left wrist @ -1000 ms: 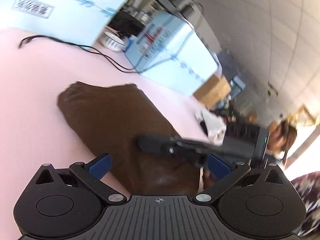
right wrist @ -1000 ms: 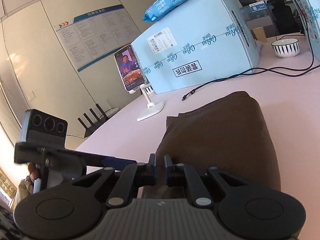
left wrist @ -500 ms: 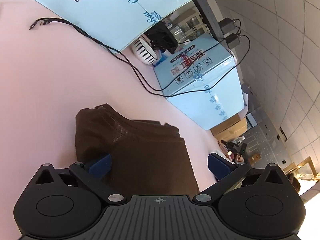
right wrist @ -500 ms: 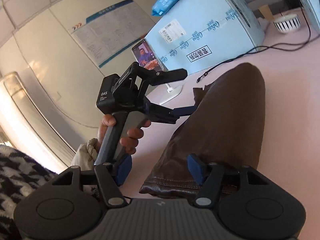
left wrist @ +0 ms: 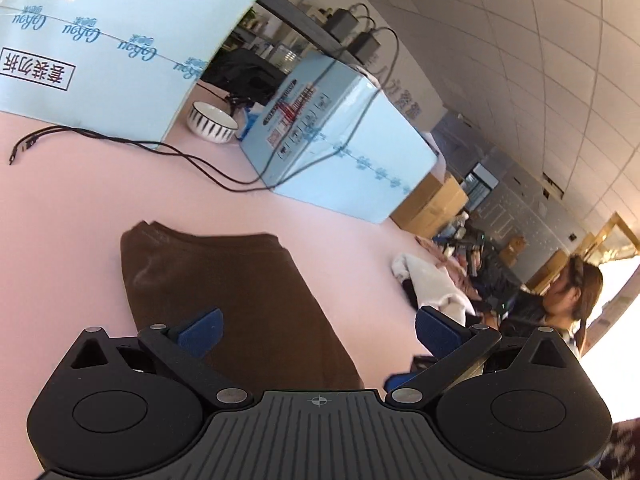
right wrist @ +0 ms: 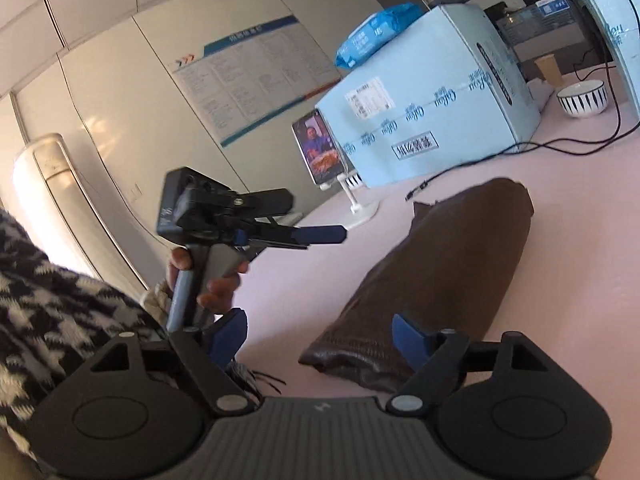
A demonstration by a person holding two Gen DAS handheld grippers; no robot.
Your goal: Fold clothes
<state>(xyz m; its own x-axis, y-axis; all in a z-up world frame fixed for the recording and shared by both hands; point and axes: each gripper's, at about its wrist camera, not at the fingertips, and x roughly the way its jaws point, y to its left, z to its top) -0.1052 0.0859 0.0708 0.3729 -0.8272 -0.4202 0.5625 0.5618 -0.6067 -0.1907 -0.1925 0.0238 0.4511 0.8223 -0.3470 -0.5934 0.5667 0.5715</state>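
Right wrist: brown garment [right wrist: 448,276] folded on pink table [right wrist: 580,248], soft, limp, light; grab at thick hem edge. Right gripper [right wrist: 320,336] just opened, nothing between; left gripper [left wrist: 316,328] jaws apart, empty

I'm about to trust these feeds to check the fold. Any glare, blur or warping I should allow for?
Left wrist view: strong fisheye bend, blown-out daylight at lower right, background boxes slightly smeared, brown garment sharp enough. Right wrist view: left gripper and hand motion-blurred, bright glare at far left, garment hem readable.
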